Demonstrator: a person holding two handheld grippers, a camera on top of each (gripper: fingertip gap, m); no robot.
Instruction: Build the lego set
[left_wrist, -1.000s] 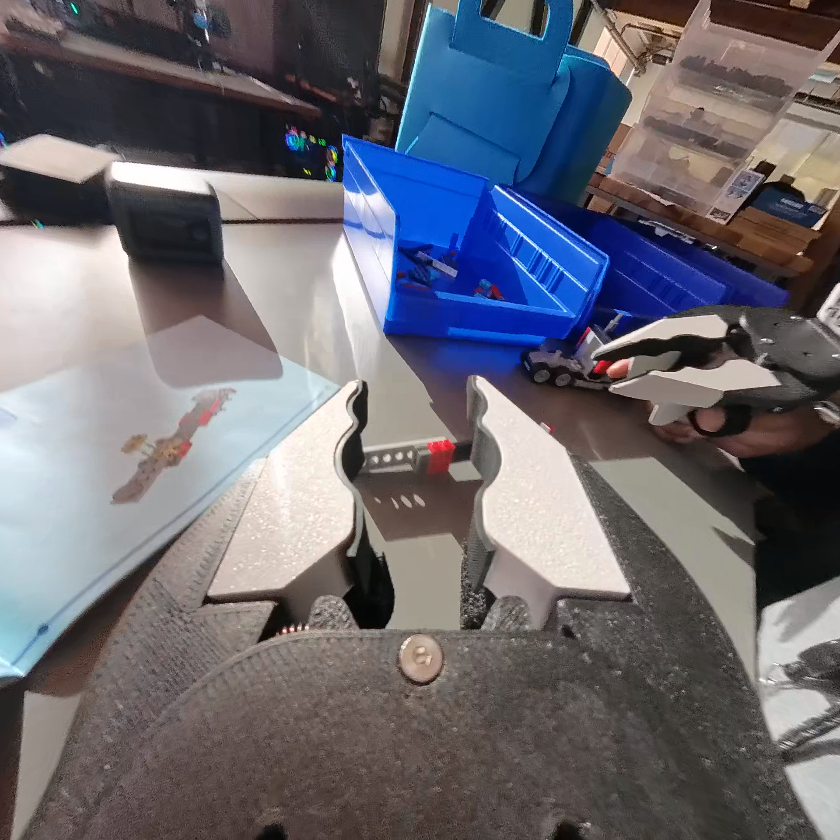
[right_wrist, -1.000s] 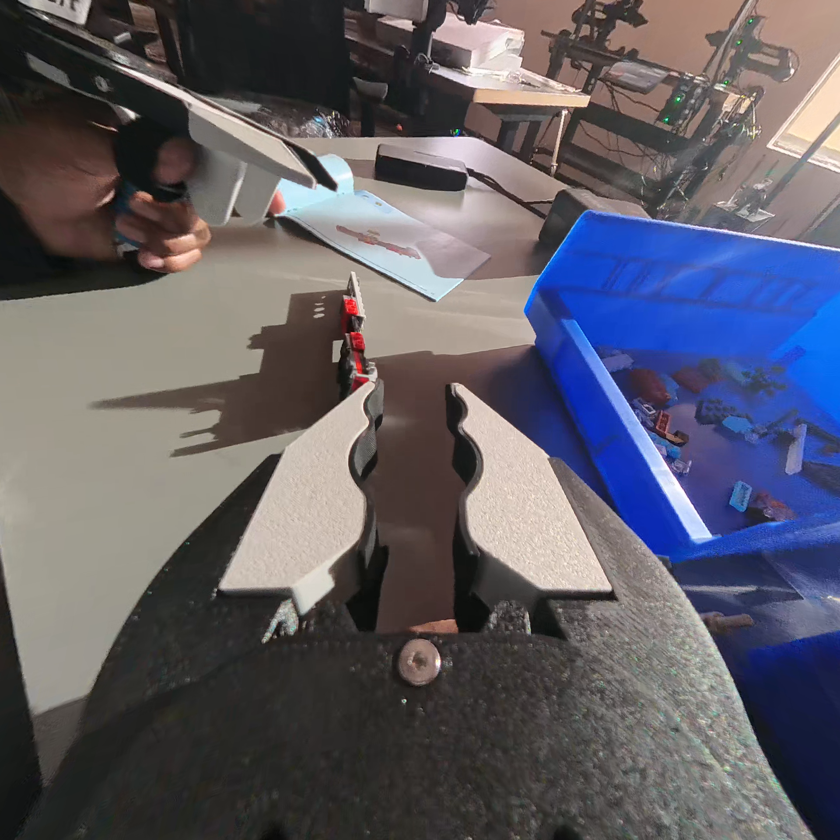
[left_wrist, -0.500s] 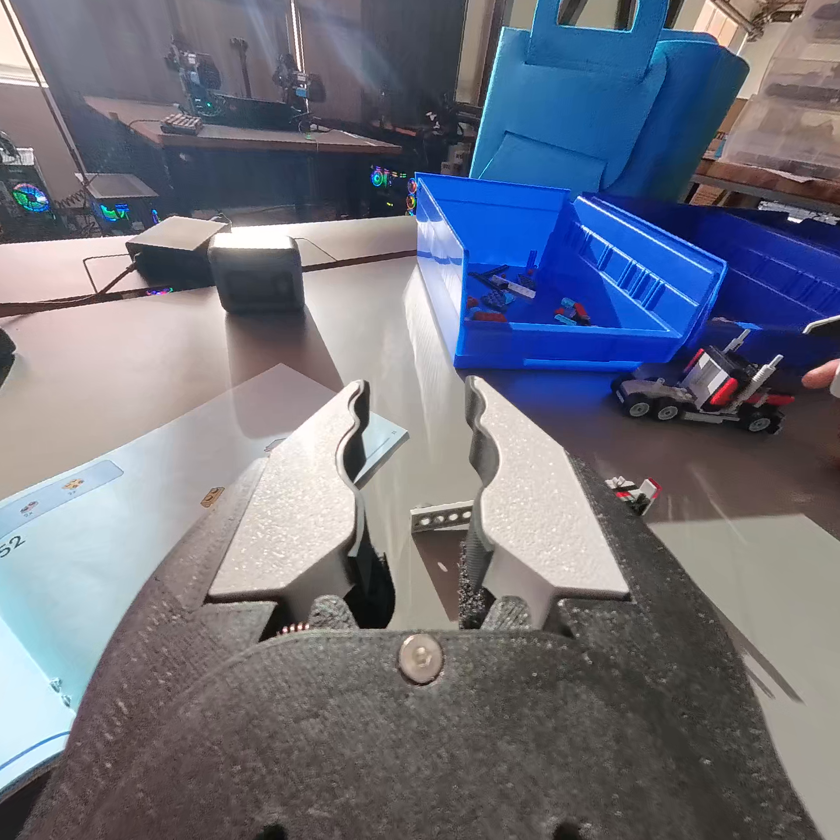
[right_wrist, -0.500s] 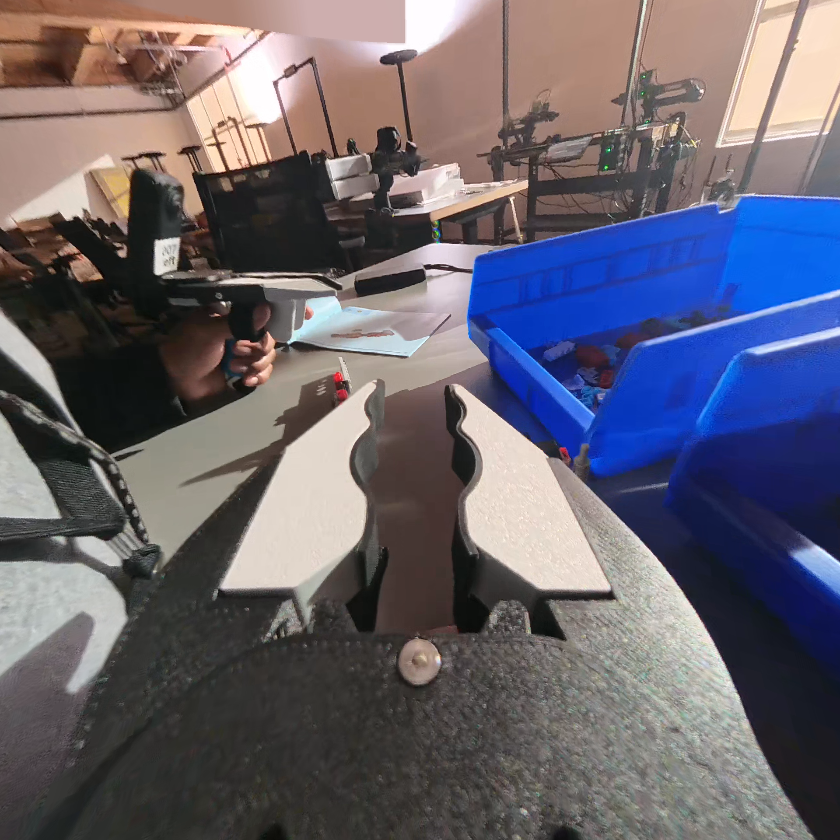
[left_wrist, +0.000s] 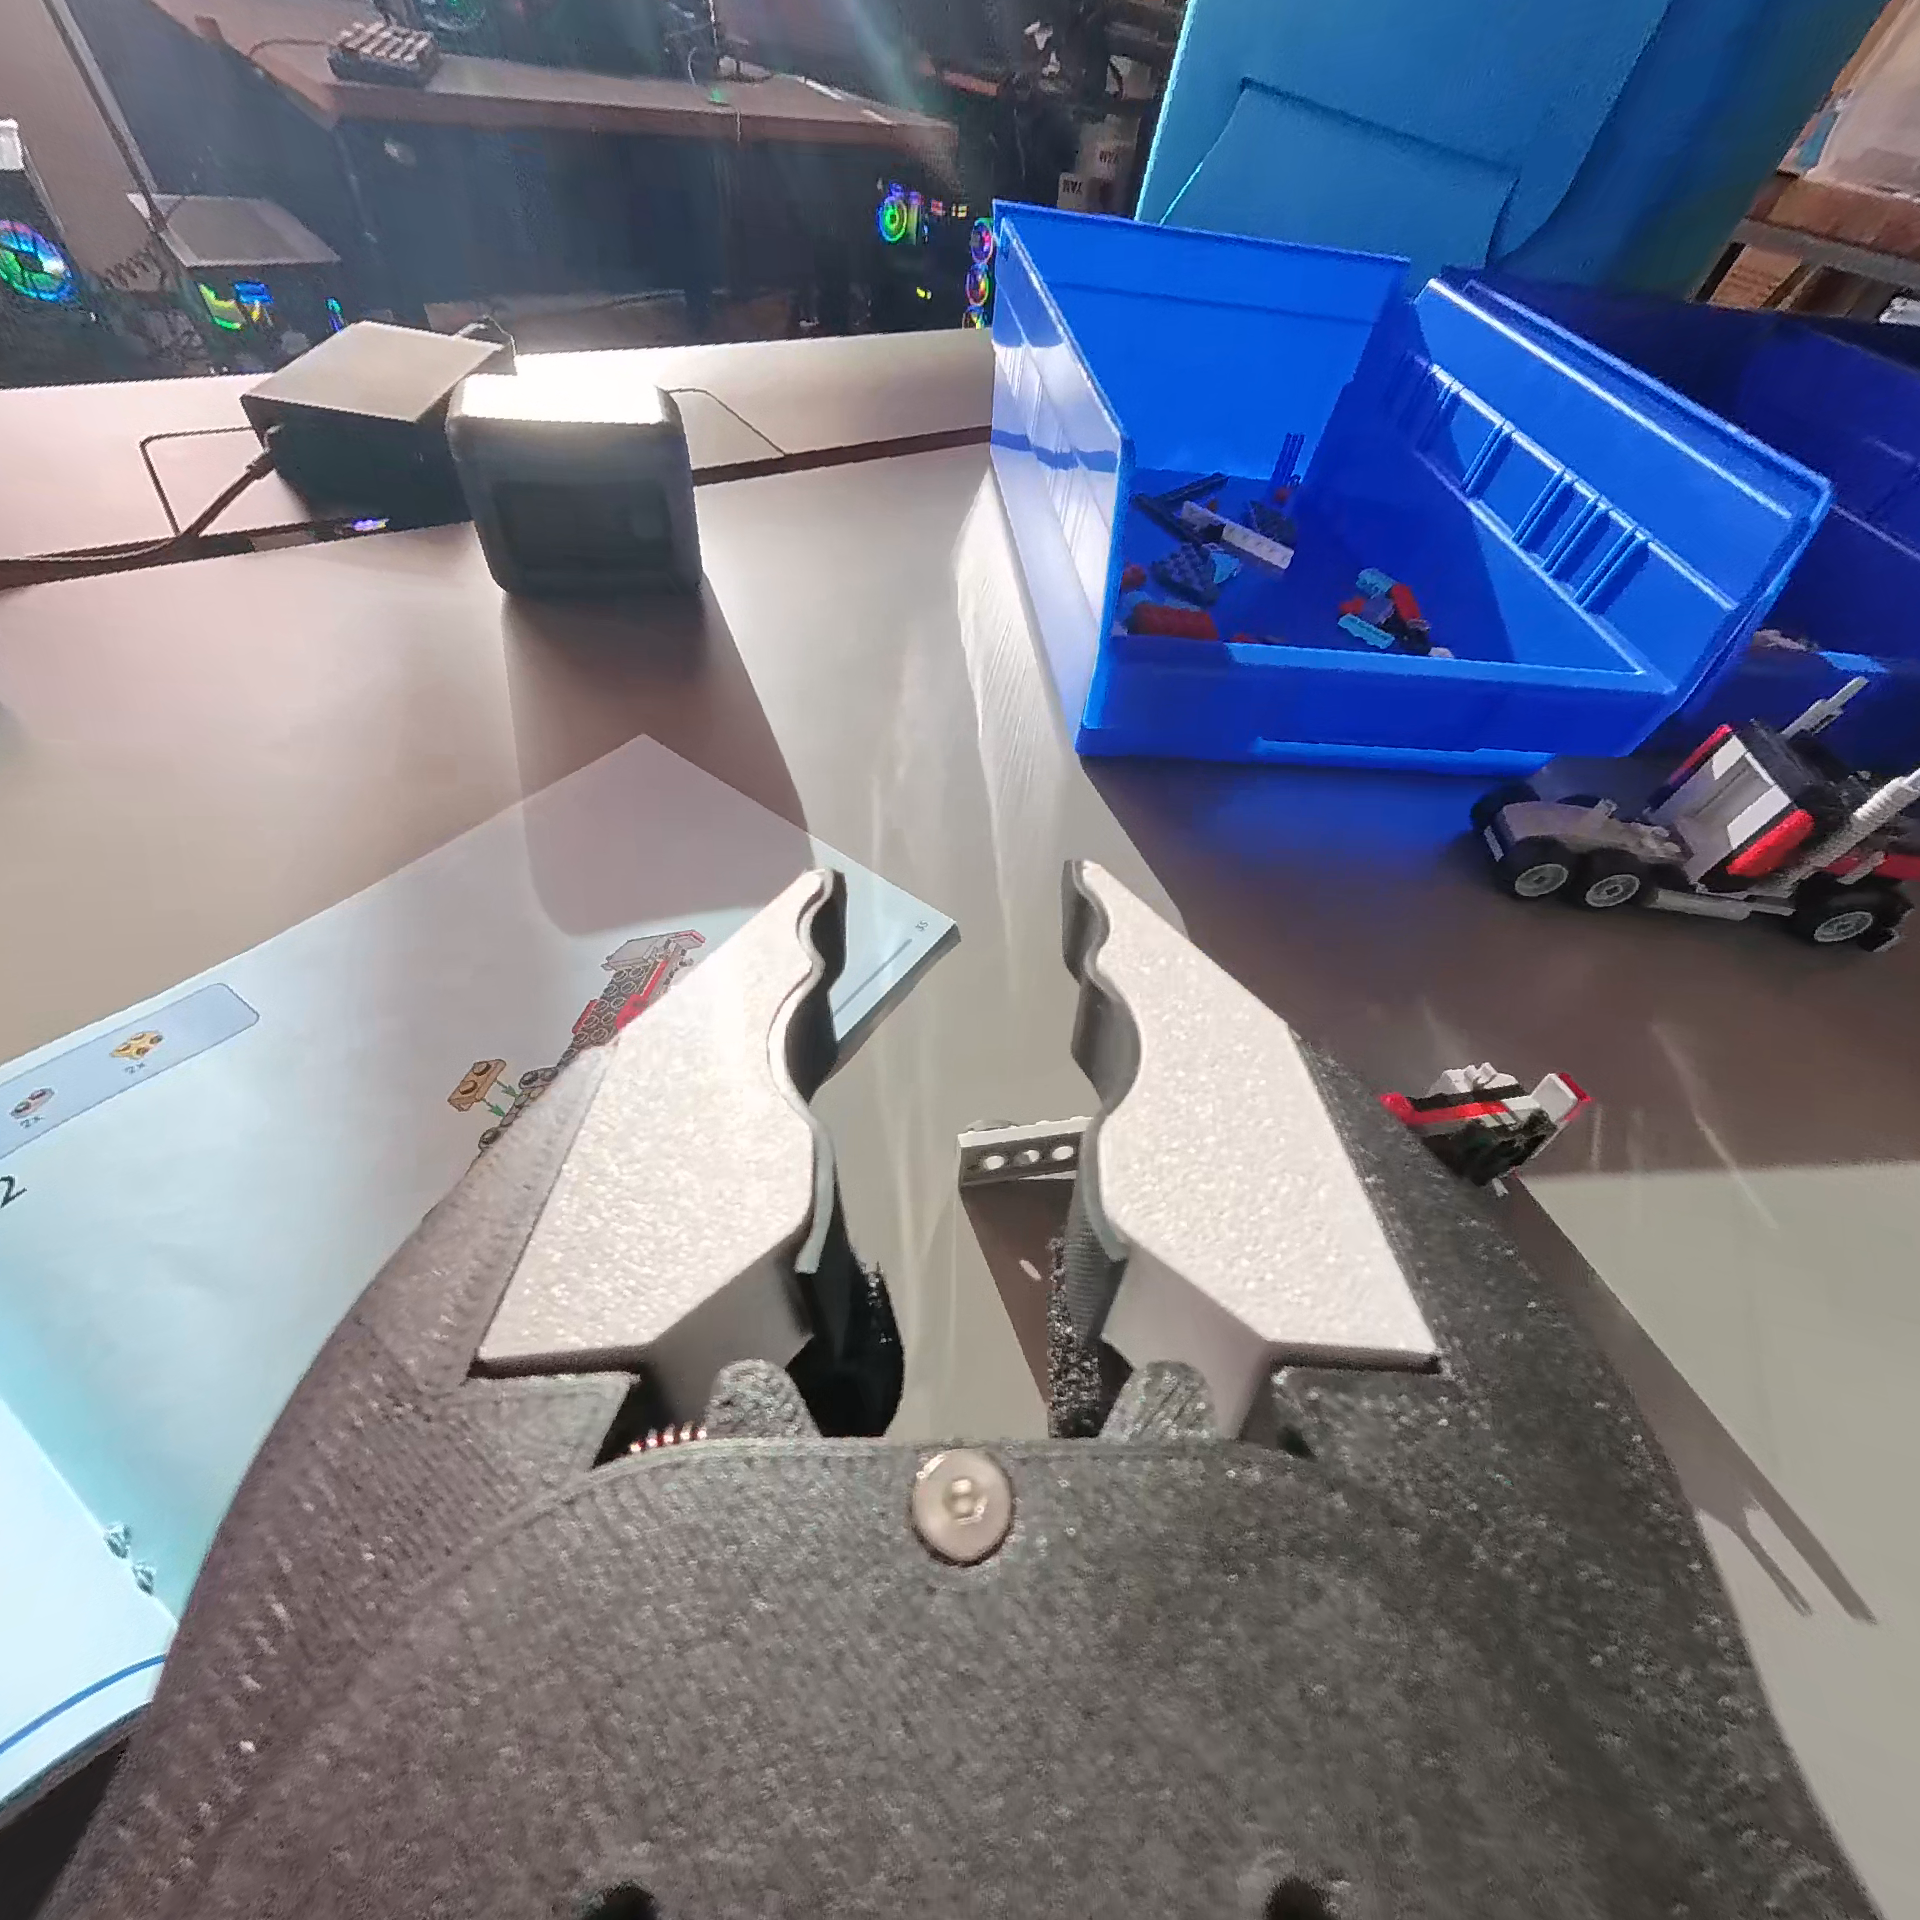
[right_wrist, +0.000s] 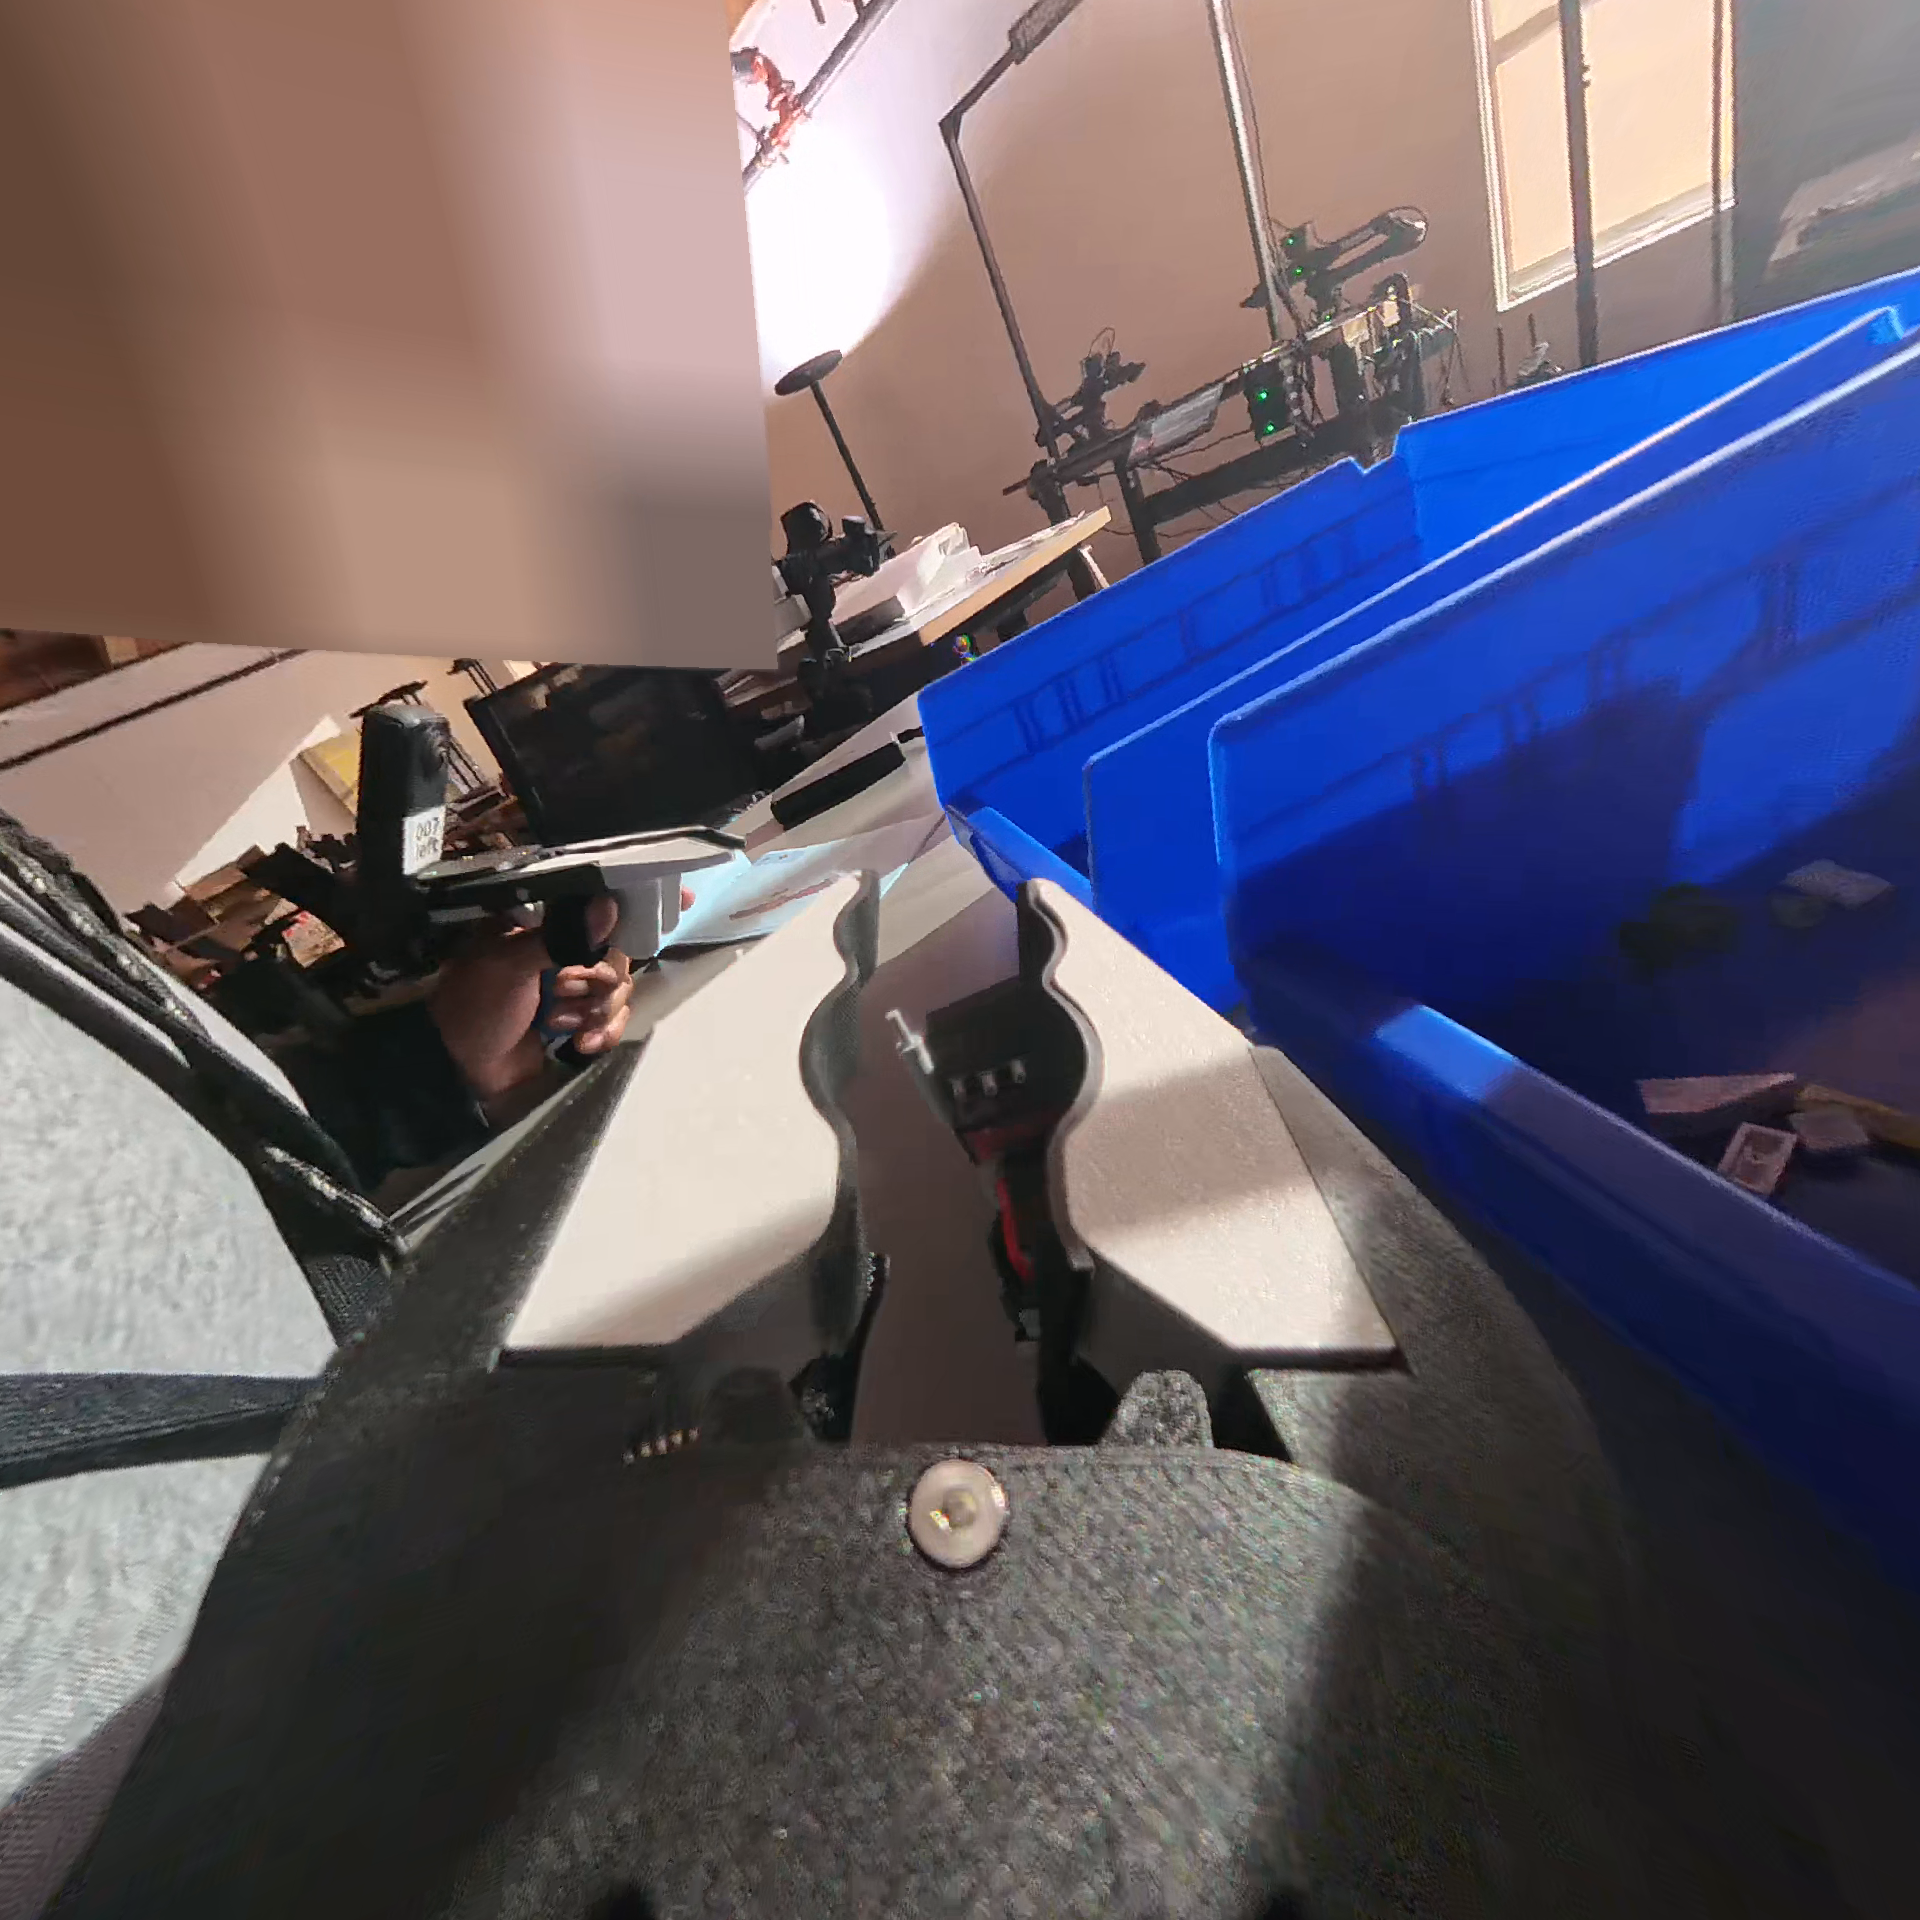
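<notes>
While the left gripper (left_wrist: 951, 997) hangs above the table (left_wrist: 312, 707) with its jaws apart and nothing between them, a grey beam with holes (left_wrist: 1023, 1146) lies on the tabletop just under its right finger, partly hidden. Judging by that, this long piece is set down and not yet joined to anything. Beside it, to the right, sits a small red, white and black sub-assembly (left_wrist: 1486, 1117), also loose. Further out stands a truck (left_wrist: 1704, 842) on wheels, which looks largely built, close to the front of a blue bin (left_wrist: 1351, 707) that holds loose bricks (left_wrist: 1226, 571). An open instruction booklet (left_wrist: 260, 1195) lies to the left, touching nothing.

The right gripper (right_wrist: 940, 904) is low at the table, jaws apart, with the truck's dark and red body (right_wrist: 987, 1081) lying between its fingers against the right one; whether it is touching, I cannot tell. A second blue bin (right_wrist: 1558, 1143) with more pieces sits just beside it. The other gripper (right_wrist: 634, 883) shows farther off, held in a hand (right_wrist: 540, 997).

My reading: the cab is done, while the beam, the small piece and many bricks remain to attach.
</notes>
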